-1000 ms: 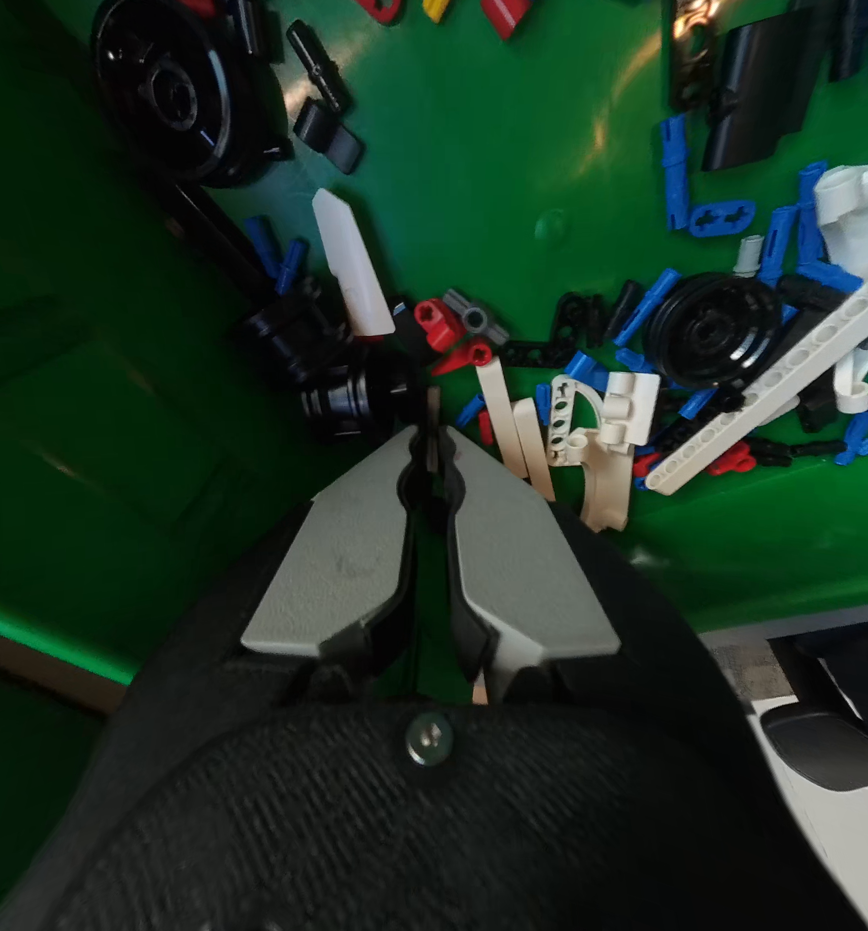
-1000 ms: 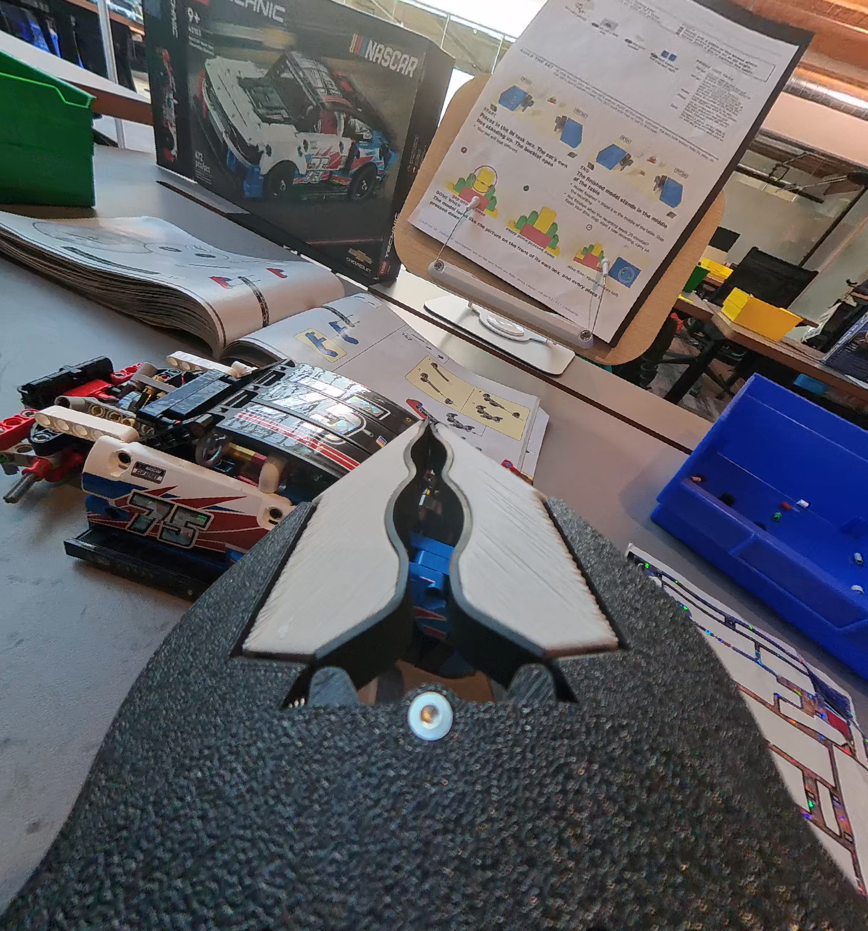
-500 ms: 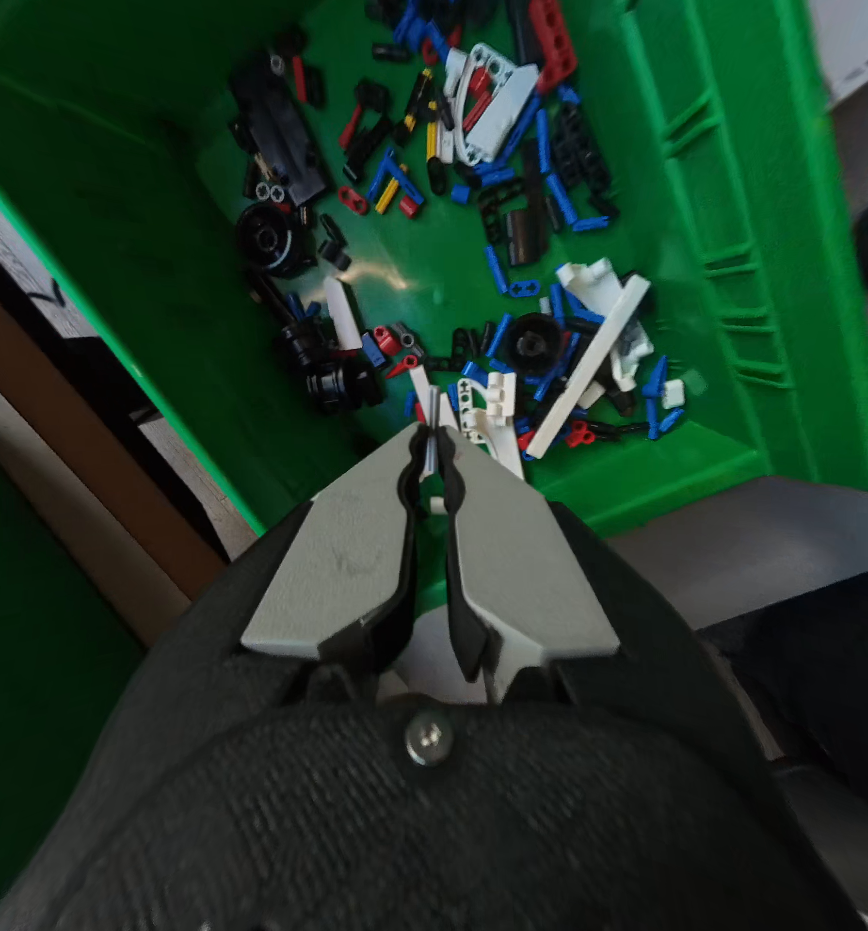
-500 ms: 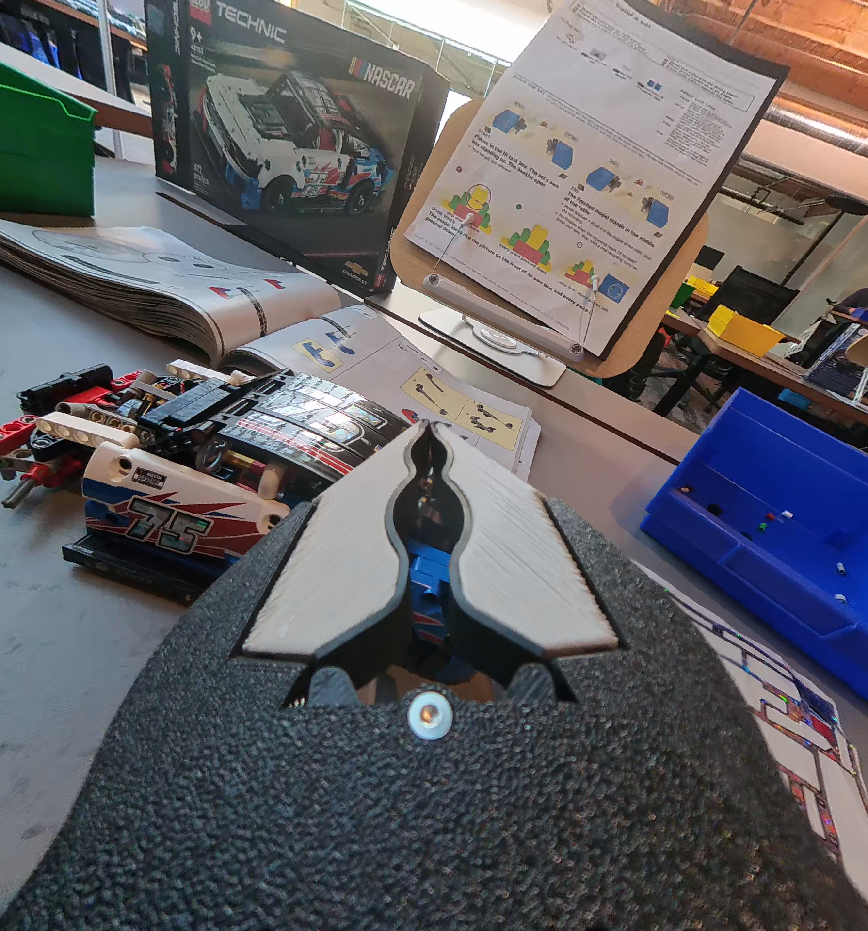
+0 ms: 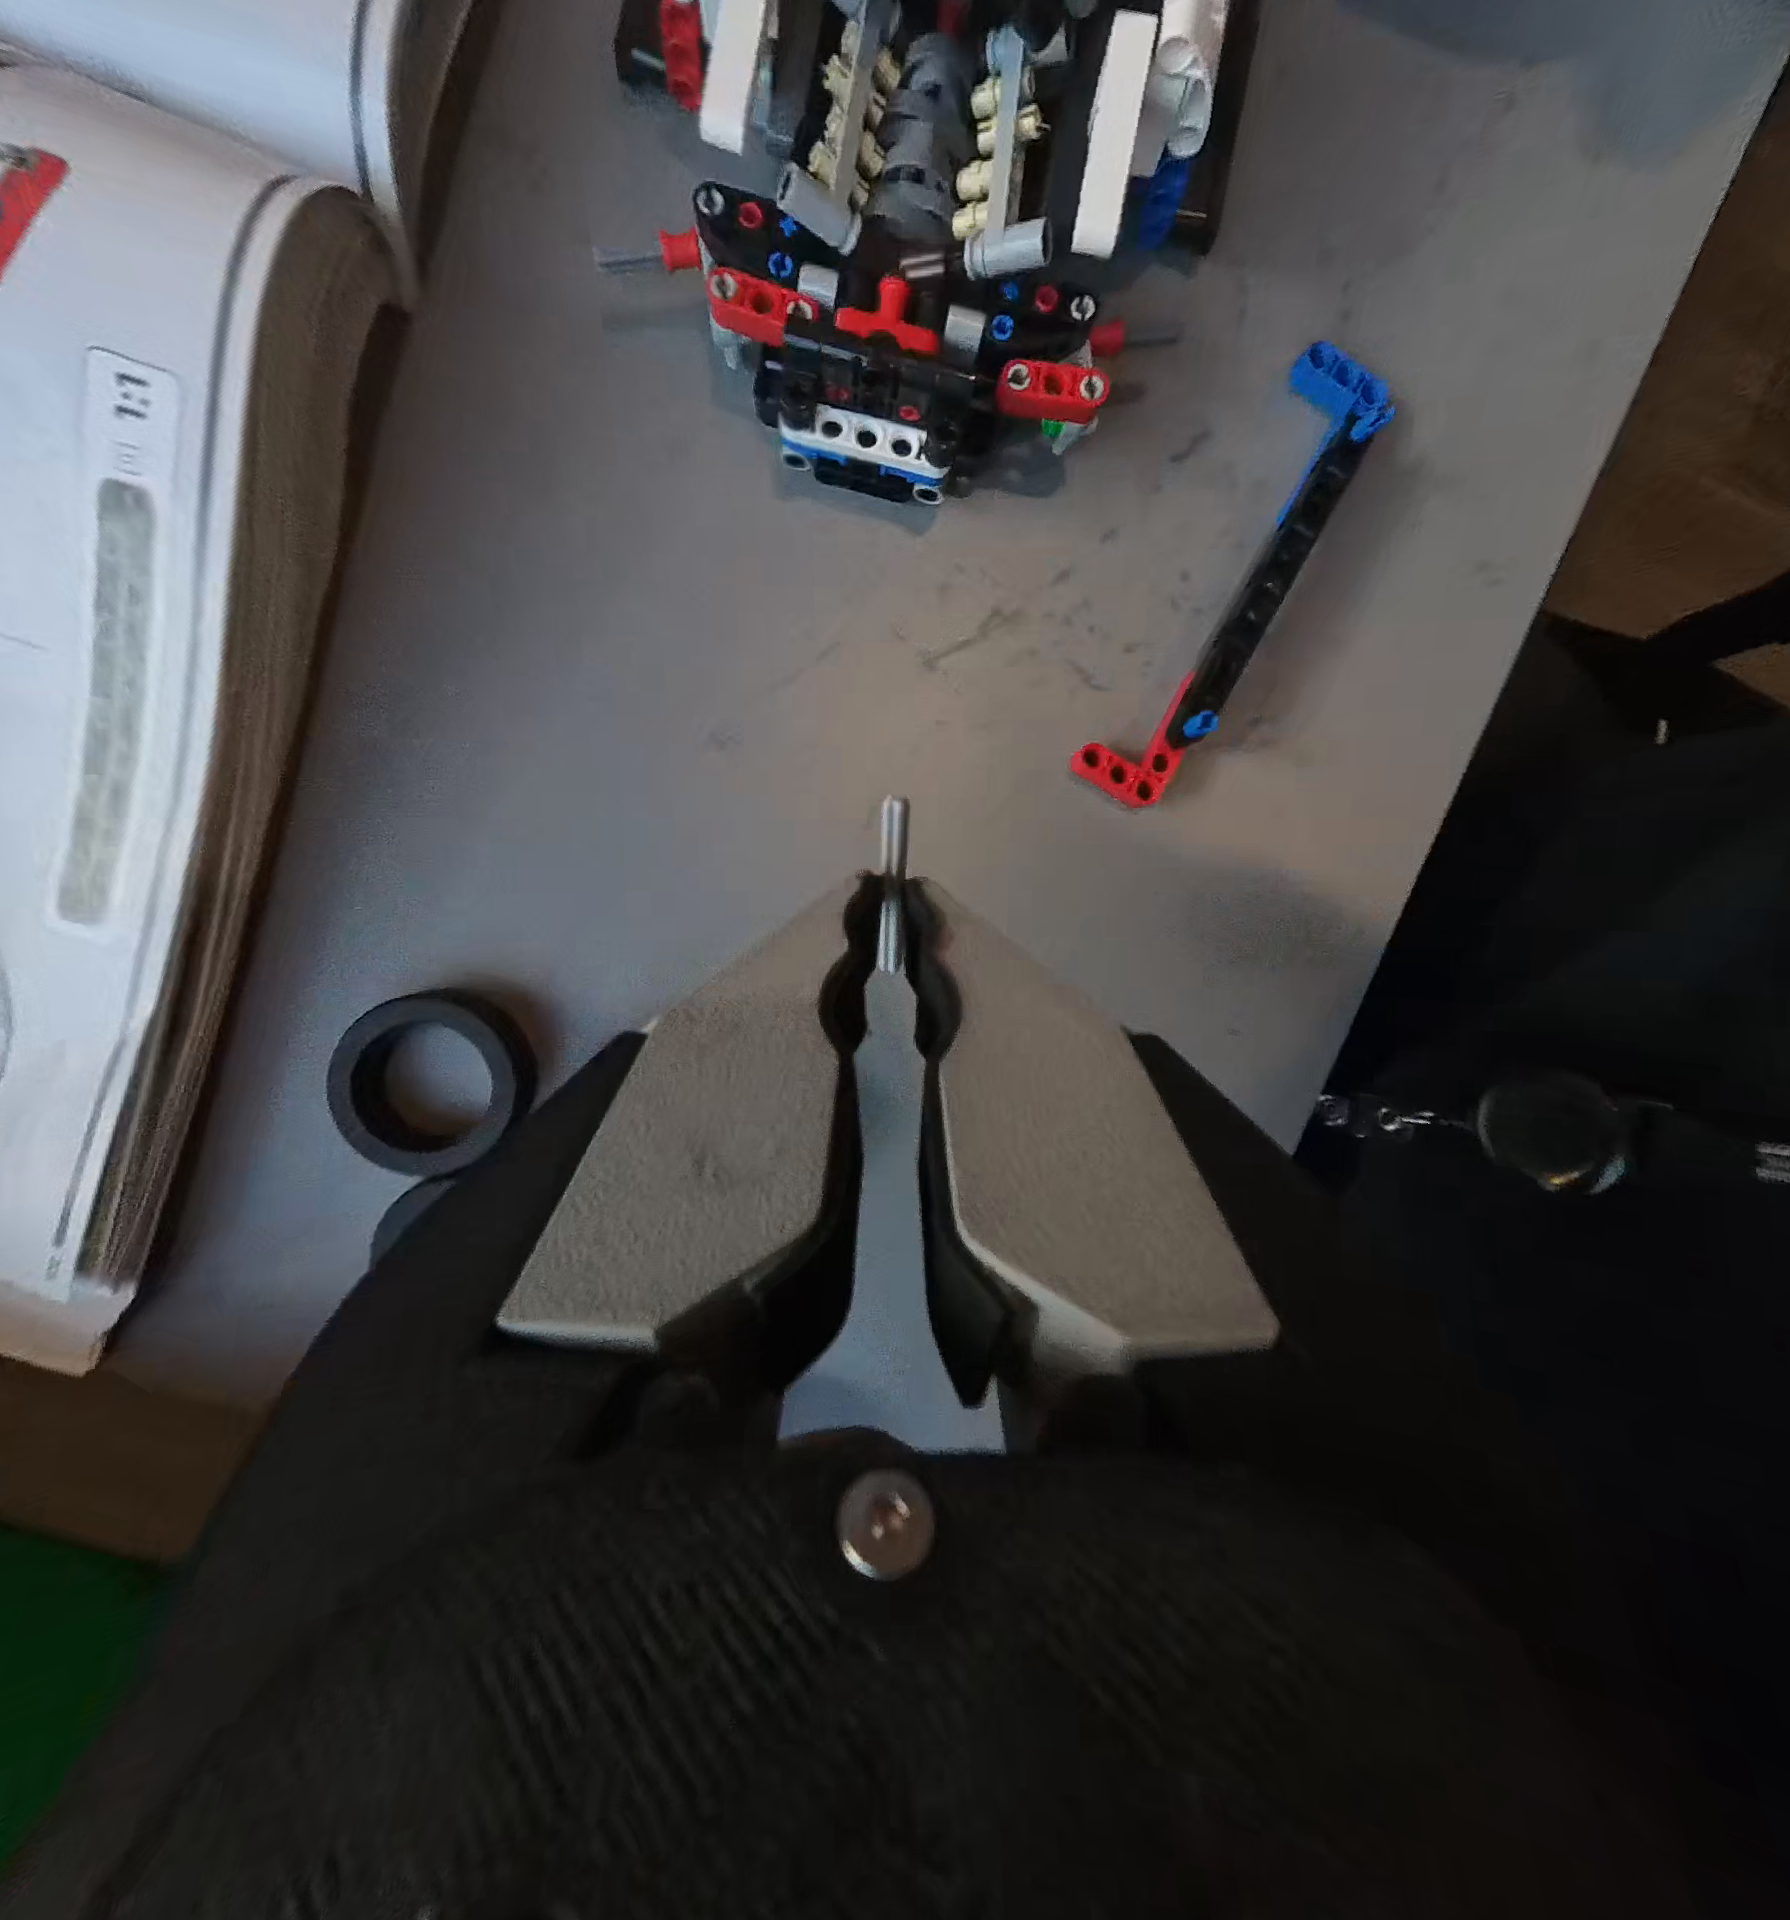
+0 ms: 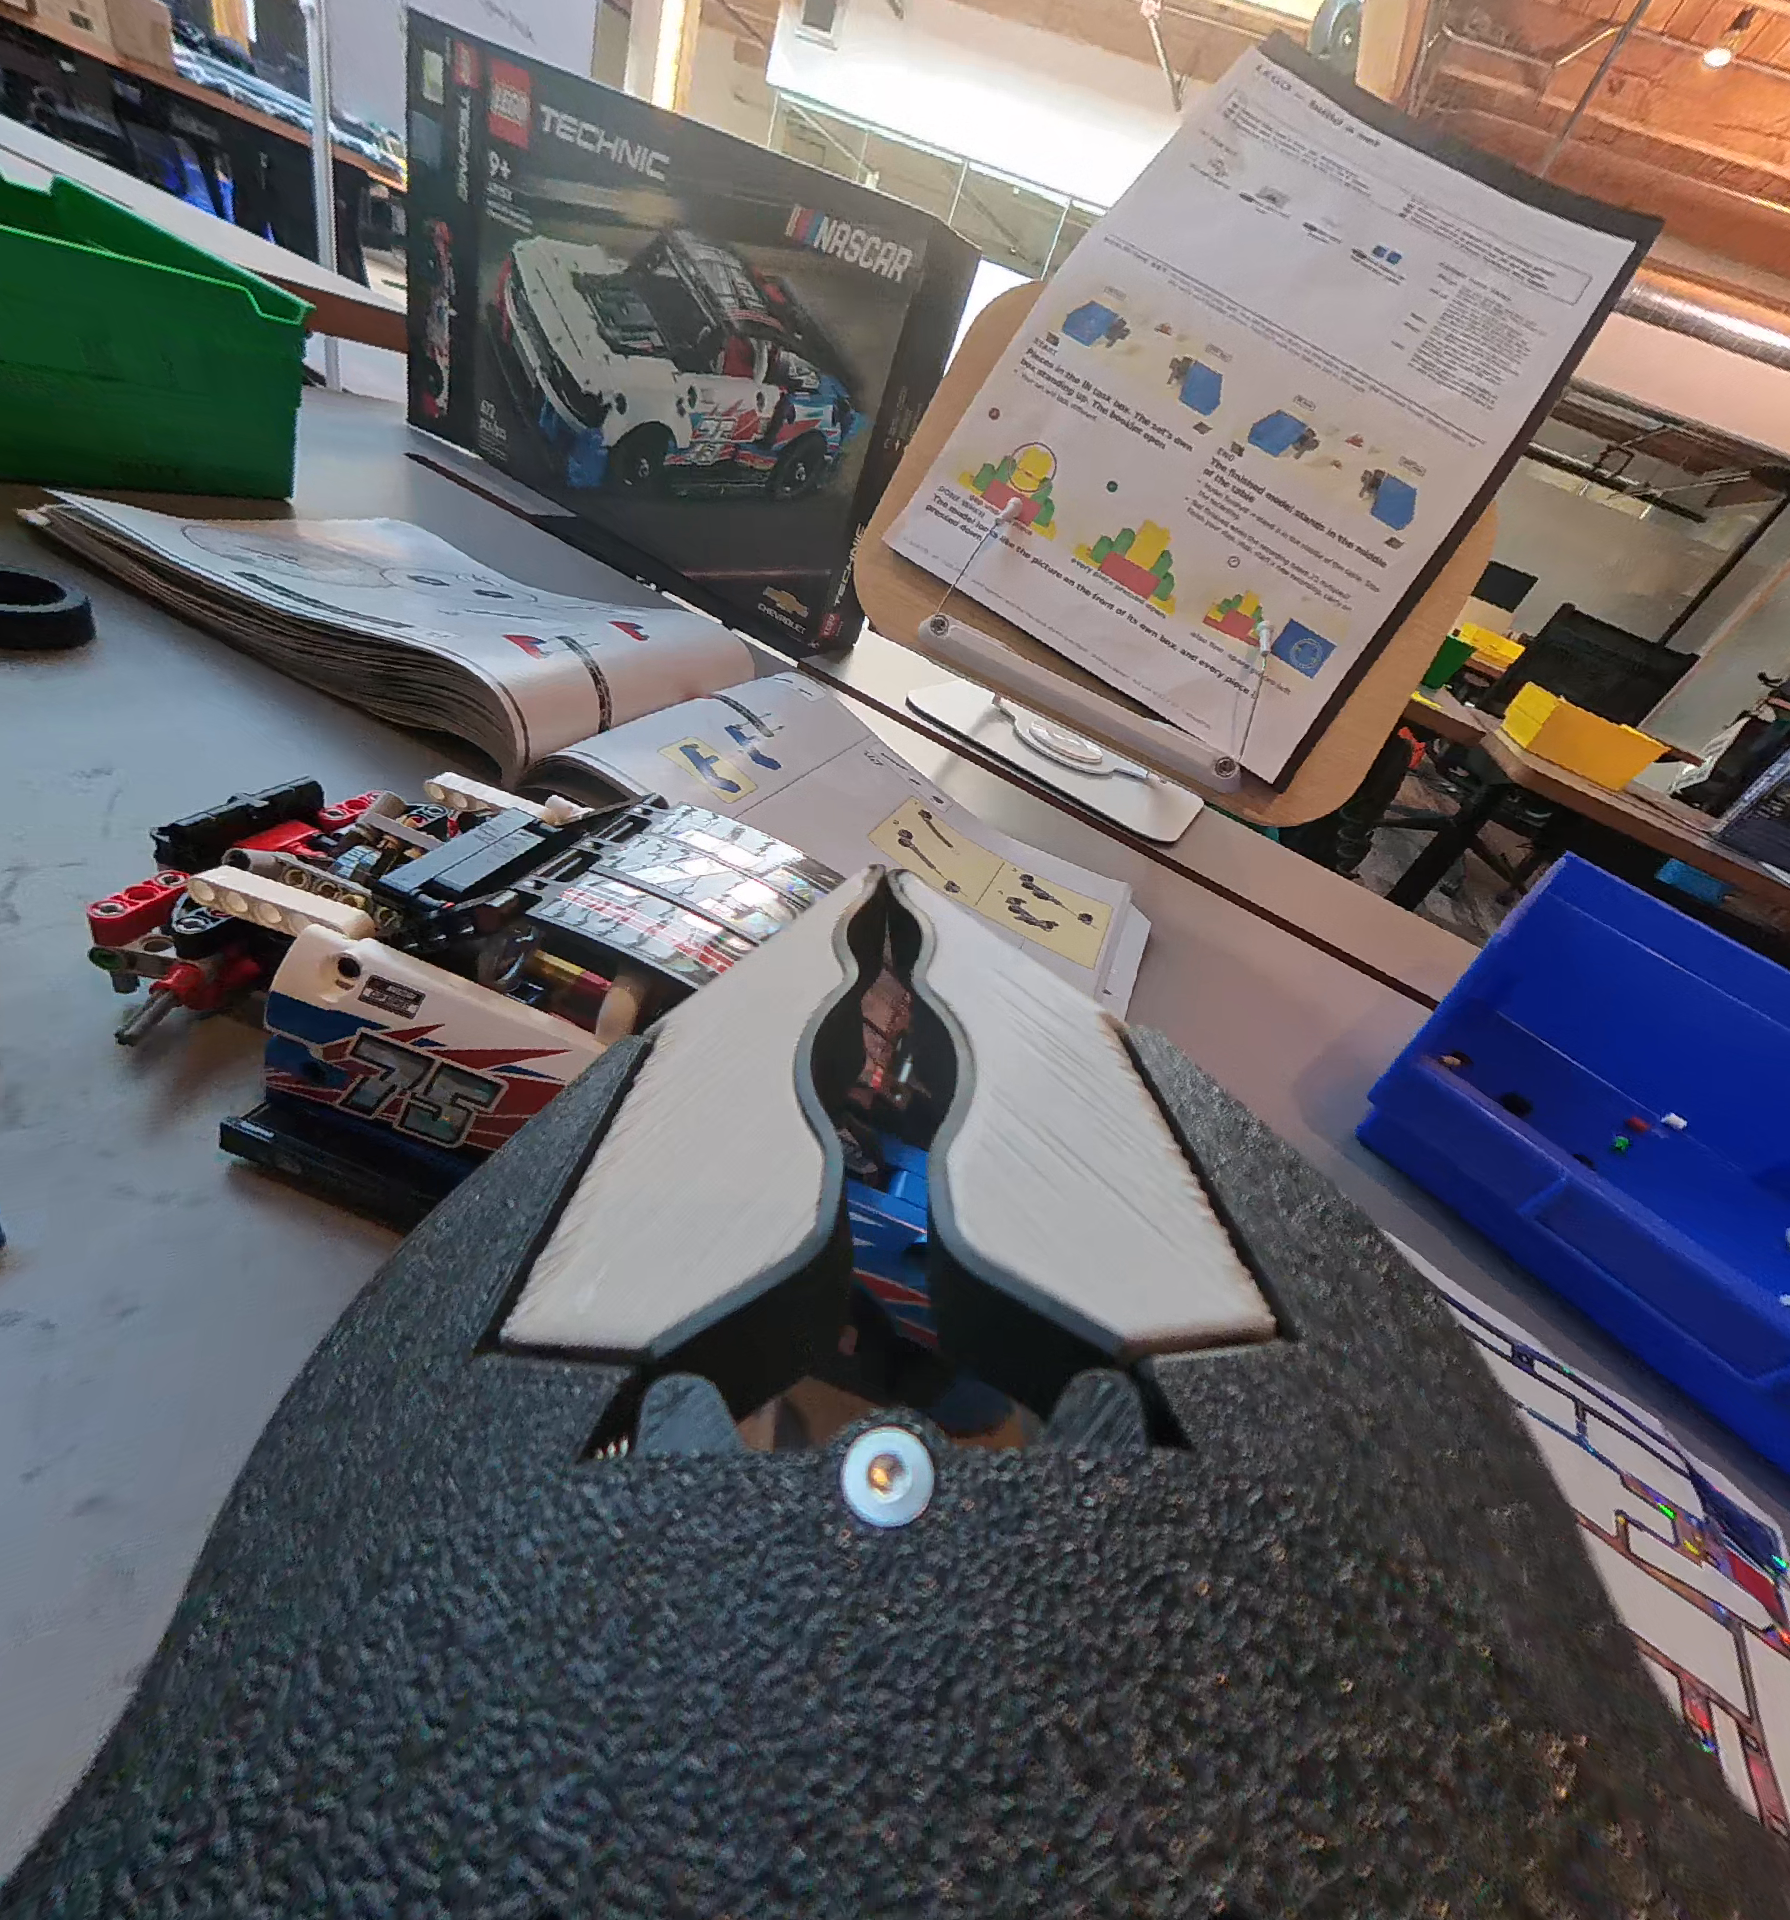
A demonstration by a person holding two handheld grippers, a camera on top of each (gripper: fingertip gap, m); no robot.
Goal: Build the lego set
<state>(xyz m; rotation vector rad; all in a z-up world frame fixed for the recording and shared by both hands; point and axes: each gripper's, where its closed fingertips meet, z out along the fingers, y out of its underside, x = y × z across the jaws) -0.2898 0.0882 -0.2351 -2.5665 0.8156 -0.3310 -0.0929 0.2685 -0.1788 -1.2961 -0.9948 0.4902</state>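
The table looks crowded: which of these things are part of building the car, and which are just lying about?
Part of the job:
- car
- grey pin pinched in the left gripper
- beam
- booklet
- green bin

Lying about:
- box
- sheet on stand
- blue bin
- black ring

The table (image 5: 600,665) is grey. The little car (image 6: 434,997) is white, blue and red with black stripes on top. A long stick piece (image 5: 1244,613) is black with blue and red ends. The ring (image 5: 432,1081) is black. One bin (image 6: 91,353) is green, one tray (image 6: 1639,1143) blue.
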